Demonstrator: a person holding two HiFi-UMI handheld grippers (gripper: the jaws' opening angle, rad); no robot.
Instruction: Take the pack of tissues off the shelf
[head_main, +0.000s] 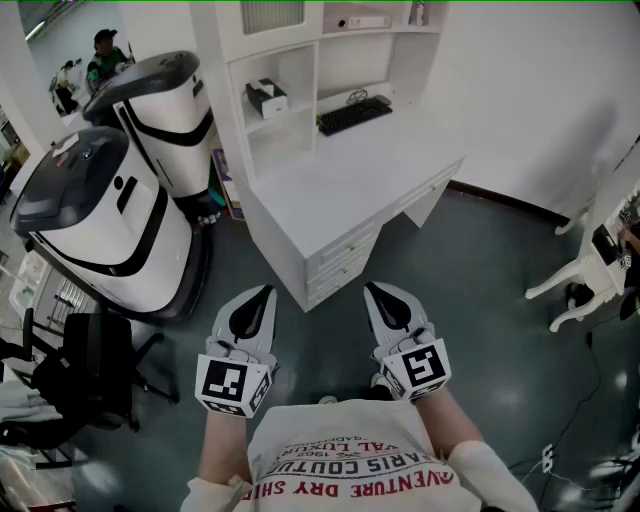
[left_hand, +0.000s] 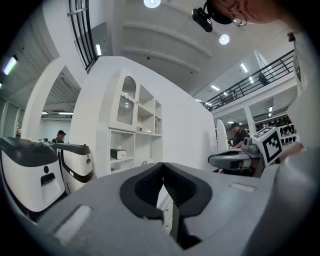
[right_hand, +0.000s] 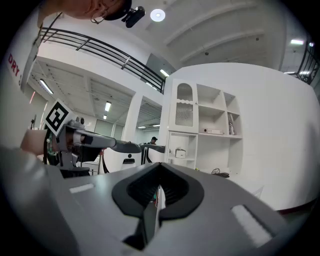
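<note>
The pack of tissues (head_main: 266, 98) is a small white and black box on the left middle shelf of the white desk unit (head_main: 340, 180), far ahead of both grippers. It also shows small in the left gripper view (left_hand: 118, 154) and in the right gripper view (right_hand: 180, 153). My left gripper (head_main: 265, 293) and right gripper (head_main: 371, 290) hover side by side over the dark floor, short of the desk's near corner. Both point toward the desk. In each gripper view the jaws, left (left_hand: 163, 172) and right (right_hand: 159, 172), meet with nothing between them.
A black keyboard (head_main: 354, 114) lies on the desk under the shelves, and drawers (head_main: 340, 262) face me at the desk's near corner. Two big white and black machines (head_main: 100, 210) stand at the left, with a black office chair (head_main: 90, 370) below them. A white chair (head_main: 585, 275) stands at the right.
</note>
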